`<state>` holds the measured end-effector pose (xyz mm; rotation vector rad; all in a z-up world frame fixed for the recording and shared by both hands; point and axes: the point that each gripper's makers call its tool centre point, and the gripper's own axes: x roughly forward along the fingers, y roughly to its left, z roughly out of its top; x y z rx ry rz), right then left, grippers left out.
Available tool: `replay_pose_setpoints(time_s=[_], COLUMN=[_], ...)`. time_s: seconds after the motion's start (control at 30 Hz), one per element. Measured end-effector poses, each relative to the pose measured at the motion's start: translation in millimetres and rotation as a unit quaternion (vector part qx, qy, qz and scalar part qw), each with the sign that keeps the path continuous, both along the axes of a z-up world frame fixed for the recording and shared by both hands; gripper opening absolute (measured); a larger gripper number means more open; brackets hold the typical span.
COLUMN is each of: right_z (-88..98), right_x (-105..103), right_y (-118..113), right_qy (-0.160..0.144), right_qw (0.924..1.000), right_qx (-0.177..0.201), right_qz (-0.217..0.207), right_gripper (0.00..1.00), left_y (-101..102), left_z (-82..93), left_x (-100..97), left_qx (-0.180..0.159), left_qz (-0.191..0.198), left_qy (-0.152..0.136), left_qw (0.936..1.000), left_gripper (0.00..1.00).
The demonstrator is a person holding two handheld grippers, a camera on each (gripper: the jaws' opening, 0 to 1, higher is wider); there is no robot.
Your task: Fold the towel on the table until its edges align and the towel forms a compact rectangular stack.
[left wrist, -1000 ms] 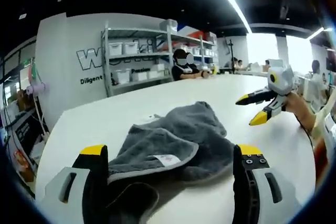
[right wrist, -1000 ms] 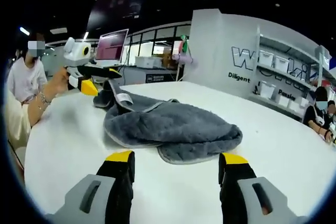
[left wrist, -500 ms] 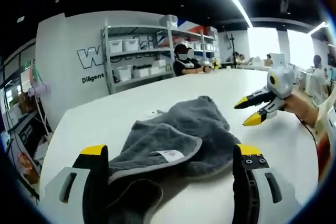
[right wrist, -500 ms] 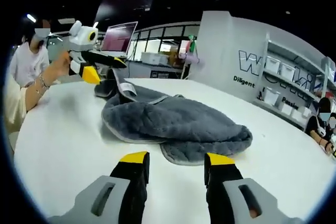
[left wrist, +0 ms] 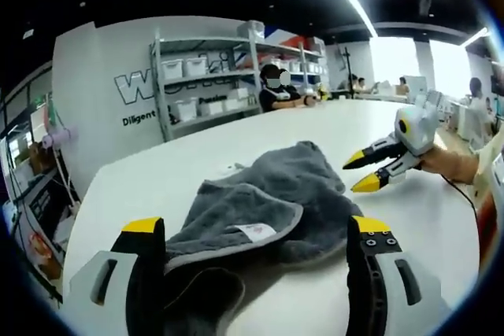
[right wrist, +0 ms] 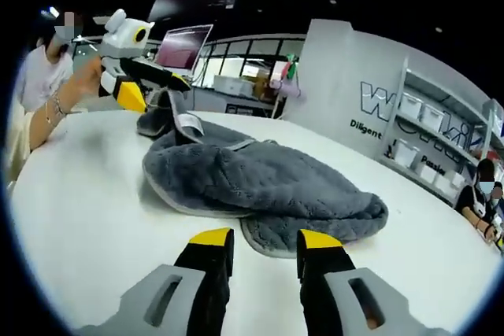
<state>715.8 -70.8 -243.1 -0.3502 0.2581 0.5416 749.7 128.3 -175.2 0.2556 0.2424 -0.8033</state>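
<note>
Left gripper view: grey towel (left wrist: 268,206) (crumpled) between parted left claw (left wrist: 256,234) jaws.

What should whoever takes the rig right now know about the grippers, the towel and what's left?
Left gripper: open, jaws either side of the towel corner nearest it, not clamped.
Right gripper: open, jaws fairly close together, just short of the towel's opposite edge.
Towel: crumpled grey heap on the white table, white label facing up.
Done: no tidy fold yet; edges not aligned.
Left: grip two corners, spread it flat, fold into a compact rectangle.
</note>
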Motion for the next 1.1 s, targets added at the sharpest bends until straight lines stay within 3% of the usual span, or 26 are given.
replay_pose_setpoints(time_s=[0.53,0.73,0.87,1.1], right_z=[-20.8,-22.7,-20.6,9.0], right_x=[18,18,14,14], right_y=[-7,-6,-4,-8], right_qy=[0.05,0.04,0.04,-0.012], right_qw=[0.9975,0.9985,0.9983,0.9995], right_qx=[0.046,0.035,0.04,0.026], right_qz=[-0.019,-0.014,-0.011,-0.012], right_gripper=[0.21,0.06,0.04,0.03], left_y=[-1,-1,-1,0], left_z=[-1.7,-2.2,-2.3,-4.1], left_x=[1.0,1.4,1.1,2.3], left_qx=[-0.003,-0.003,-0.005,-0.005], left_qz=[-0.002,-0.002,-0.003,0.0], left_qy=[0.0,0.0,-0.001,0.001], left_qw=[1.0,1.0,1.0,1.0], left_gripper=[0.93,0.92,0.92,0.92])
